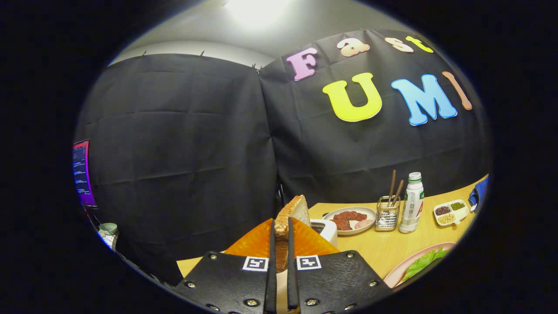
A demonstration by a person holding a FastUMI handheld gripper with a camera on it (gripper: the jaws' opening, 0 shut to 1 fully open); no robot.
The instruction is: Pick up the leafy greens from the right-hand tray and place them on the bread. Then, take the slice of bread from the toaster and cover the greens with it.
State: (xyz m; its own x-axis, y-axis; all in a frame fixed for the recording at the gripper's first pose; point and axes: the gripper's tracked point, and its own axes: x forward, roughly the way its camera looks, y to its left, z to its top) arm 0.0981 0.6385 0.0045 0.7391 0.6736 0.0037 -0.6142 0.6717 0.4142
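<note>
While the tongs (281, 237) pinch the bread slice (291, 214) — greens (425, 263) lie nearby.

A strong ceiling light (255, 11) at twelve o'clock burns out to pure white glare and washes the pale ceiling around it. Below it the black cloth wall (183, 152) soaks up most of the light and reads dim, though its creases and folds stay legible. The tabletop (414, 244) at four o'clock is evenly and warmly lit, with only soft, short shadows beside the things on it. Fisheye distortion bends the cloth's seams and the tabletop's edge into curves (most strongly toward the rim). The glowing screen (82, 172) at nine o'clock is smeared and squeezed. The tongs (281, 226) at six o'clock are sharp, shut on the bread slice (291, 213); their textured black plates catch faint sheen.
</note>
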